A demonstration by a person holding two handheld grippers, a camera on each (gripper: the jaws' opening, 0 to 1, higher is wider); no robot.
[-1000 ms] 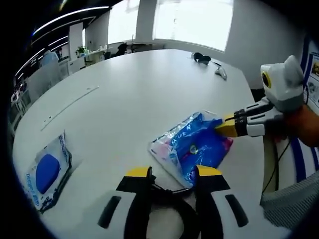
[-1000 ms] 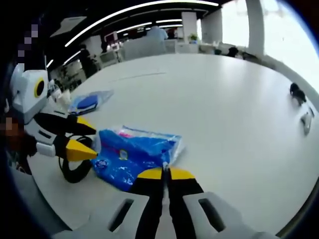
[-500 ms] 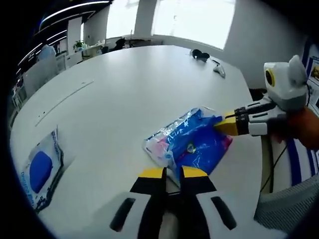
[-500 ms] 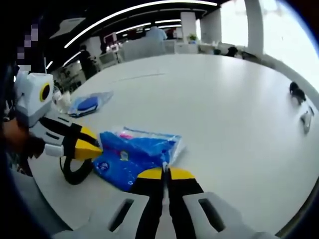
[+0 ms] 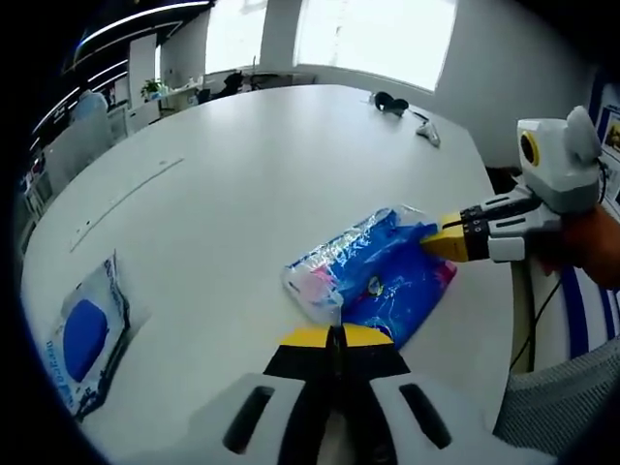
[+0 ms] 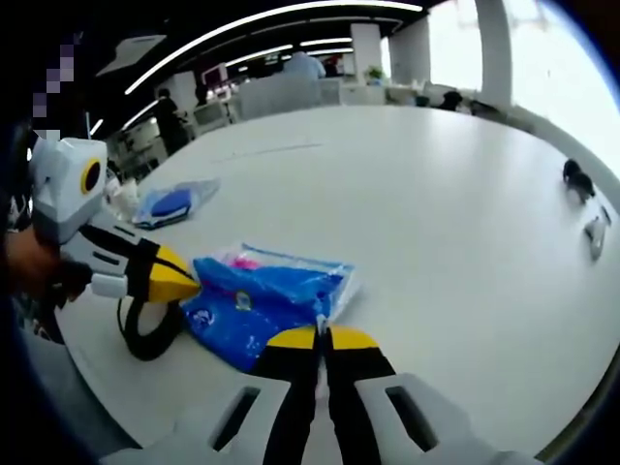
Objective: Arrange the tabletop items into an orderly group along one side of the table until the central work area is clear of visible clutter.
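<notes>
In the left gripper view, the left gripper (image 5: 335, 336) rises from the near edge with its yellow-tipped black jaws pressed together; whether they pinch anything I cannot tell, since nothing shows between the tips. Just beyond them lies a crinkly clear plastic packet with blue and pink contents (image 5: 373, 274), flat on the smooth white round-ended table (image 5: 252, 165). The right gripper (image 5: 448, 239) comes in from the right, a white and black body with a yellow wedge tip, and that tip meets the packet's right corner. Far to the left, near the table's edge, sits a second glossy pouch with a dark blue oval inside (image 5: 85, 334). At the far end of the table are a small black object (image 5: 391, 102) and a small pale grey object (image 5: 427, 138), close to each other and too small to name.

In the right gripper view, the right gripper (image 6: 321, 336) has its yellow tips shut tight on the thin, wrinkled near edge of the blue and pink packet (image 6: 263, 297). The left gripper (image 6: 175, 281) reaches in from the left, its yellow tip closed and touching the packet's left end. Below that tip a black rubbery loop, like a coiled cable (image 6: 147, 331), lies on the tabletop (image 6: 417, 184). The blue oval pouch (image 6: 172, 201) lies farther off on the left, and the two small objects (image 6: 581, 194) sit far right.
</notes>
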